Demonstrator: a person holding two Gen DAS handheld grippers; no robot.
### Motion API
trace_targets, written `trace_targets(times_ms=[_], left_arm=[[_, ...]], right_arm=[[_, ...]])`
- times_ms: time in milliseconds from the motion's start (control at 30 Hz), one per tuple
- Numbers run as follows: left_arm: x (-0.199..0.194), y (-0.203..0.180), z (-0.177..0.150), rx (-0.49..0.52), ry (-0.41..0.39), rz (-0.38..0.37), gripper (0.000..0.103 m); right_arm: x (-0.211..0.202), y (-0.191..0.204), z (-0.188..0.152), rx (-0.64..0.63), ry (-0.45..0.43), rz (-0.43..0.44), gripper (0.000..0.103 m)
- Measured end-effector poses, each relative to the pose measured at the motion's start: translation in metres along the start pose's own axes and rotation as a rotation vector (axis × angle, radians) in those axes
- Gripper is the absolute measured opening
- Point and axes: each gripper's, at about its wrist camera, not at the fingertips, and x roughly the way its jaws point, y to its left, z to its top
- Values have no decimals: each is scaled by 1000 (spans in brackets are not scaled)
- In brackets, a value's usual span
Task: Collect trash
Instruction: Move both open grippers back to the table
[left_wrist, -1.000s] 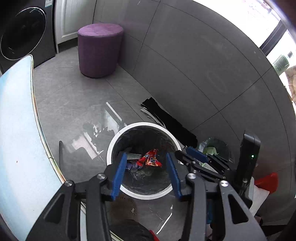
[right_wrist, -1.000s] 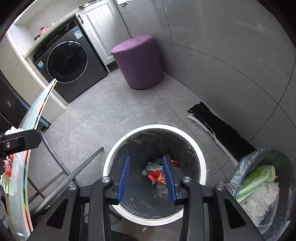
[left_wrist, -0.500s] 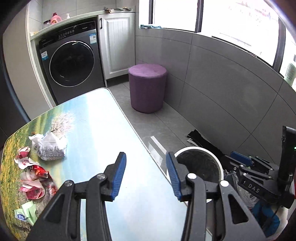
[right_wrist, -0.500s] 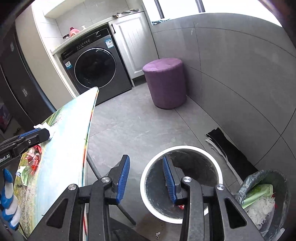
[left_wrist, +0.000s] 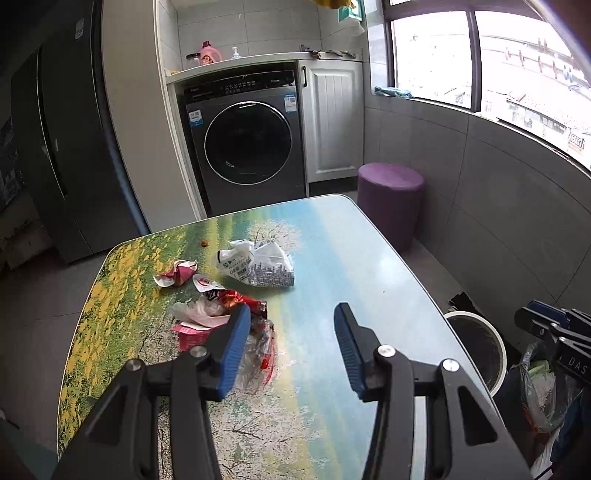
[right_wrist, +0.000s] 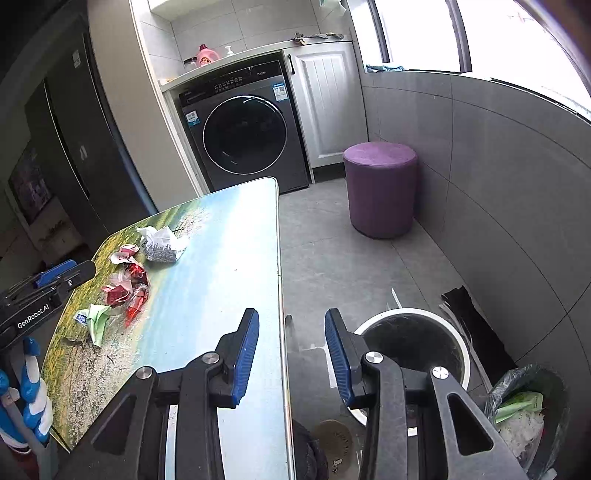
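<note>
Now we see both claws spread and empty; the wrapper pile (left_wrist: 221, 314) lies on the surface (left_wrist: 369, 258) at ten o'clock of our left claw (left_wrist: 291, 347), nearer than the right claw (right_wrist: 290, 354).

Left gripper: we are holding our black two-finger left gripper with blue pads (left_wrist: 290, 345) level, its jaws spread wide and gripping nothing.
Right gripper: we are holding our black two-finger right gripper with blue pads (right_wrist: 291, 354) level too, its jaws parted and bare.
Spacing: we are keeping the two grippers well apart, side by side.
</note>
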Motion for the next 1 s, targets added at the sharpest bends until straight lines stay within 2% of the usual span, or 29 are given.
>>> trace_targets(times_ms=[133,500,1000], left_arm=[[-9,23,-11,-47,-4,15,51],[-23,80,-31,-161,-19,14,51],[-5,135,-45,-241,16,56,51]], right_arm=[[4,26,1,-39,20,18,35],[7,89,5,-135,42,52,35],[40,146,16,-212,87,141,35]])
